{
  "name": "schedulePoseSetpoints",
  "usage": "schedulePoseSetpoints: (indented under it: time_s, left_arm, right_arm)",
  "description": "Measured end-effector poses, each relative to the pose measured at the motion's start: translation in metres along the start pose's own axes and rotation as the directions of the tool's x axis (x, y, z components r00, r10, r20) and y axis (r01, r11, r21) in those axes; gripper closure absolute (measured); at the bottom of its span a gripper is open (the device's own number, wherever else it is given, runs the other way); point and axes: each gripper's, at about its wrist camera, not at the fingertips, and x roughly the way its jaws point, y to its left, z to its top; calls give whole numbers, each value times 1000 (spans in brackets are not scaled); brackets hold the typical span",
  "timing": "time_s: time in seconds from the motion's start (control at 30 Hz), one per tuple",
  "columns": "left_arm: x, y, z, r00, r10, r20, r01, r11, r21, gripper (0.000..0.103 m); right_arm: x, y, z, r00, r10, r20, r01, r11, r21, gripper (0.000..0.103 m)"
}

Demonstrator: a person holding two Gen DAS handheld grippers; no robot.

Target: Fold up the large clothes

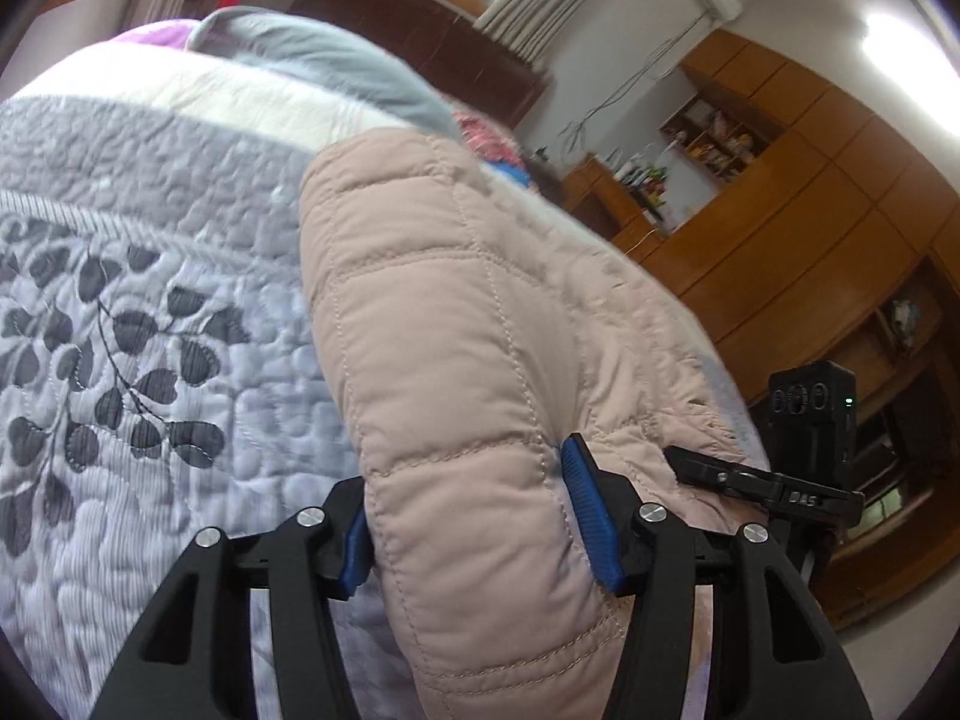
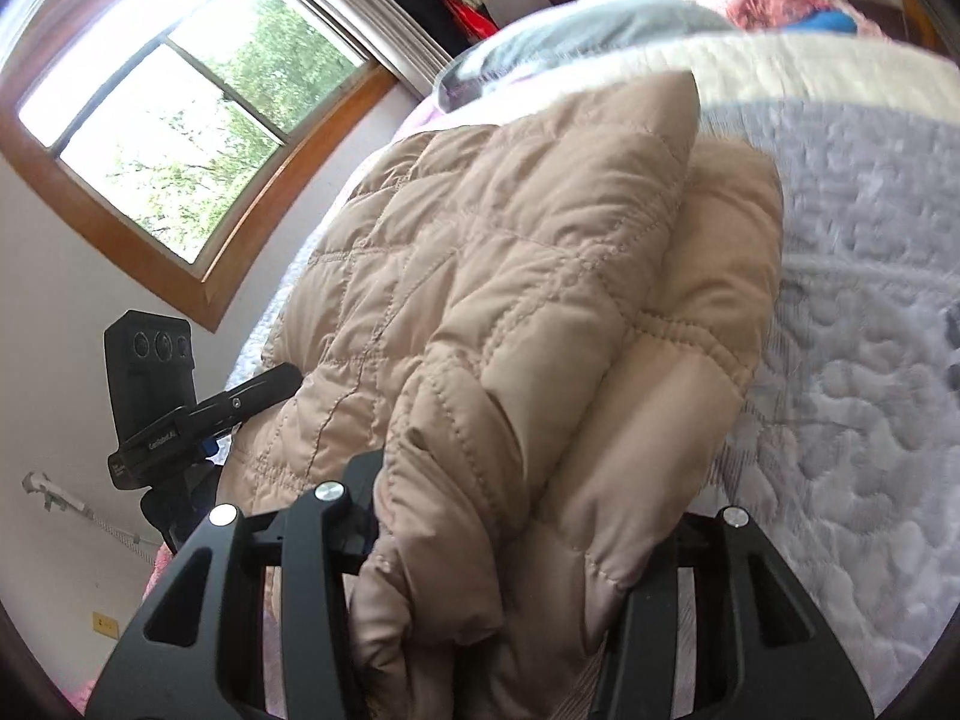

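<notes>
A beige quilted padded jacket (image 1: 456, 312) lies on a bed with a grey leaf-pattern quilt (image 1: 150, 312). My left gripper (image 1: 474, 528) is shut on a thick folded edge of the jacket, its blue pads (image 1: 591, 522) pressing both sides of the bulge. In the right wrist view the jacket (image 2: 516, 276) spreads over the quilt (image 2: 858, 300), doubled into thick layers. My right gripper (image 2: 498, 546) is shut on a bunched fold of it; the fabric hides its pads. The right gripper's body (image 1: 810, 438) shows at the jacket's far edge in the left view, and the left gripper's body (image 2: 174, 402) in the right view.
A grey pillow (image 1: 336, 66) and pink-and-blue bedding (image 1: 492, 144) lie at the head of the bed by a dark headboard (image 1: 420, 42). Wooden cabinets (image 1: 798, 192) stand beyond the bed's right side. A window (image 2: 186, 114) is on the wall beside the bed.
</notes>
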Motion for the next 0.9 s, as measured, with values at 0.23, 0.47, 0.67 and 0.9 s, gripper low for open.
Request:
schedulePoseSetpoints:
  time_s: [0.23,0.47,0.67,0.9]
  left_arm:
    - [2,5,-7,1000,7,4,-7,1000,13,36]
    - [-39,-18,-27,994,104,47,-106,993,59,26]
    - [-59,-37,-59,972,225,73,-233,965,119,25]
    - [-49,-37,-79,955,286,74,-294,944,149,23]
  right_arm:
    - [-6,-17,-11,999,37,0,-37,999,28,43]
    - [-54,3,-37,997,-57,43,59,997,-47,29]
    - [-79,-2,-70,993,-105,57,107,994,-31,29]
    - [-60,-31,-87,987,-162,5,162,986,39,33]
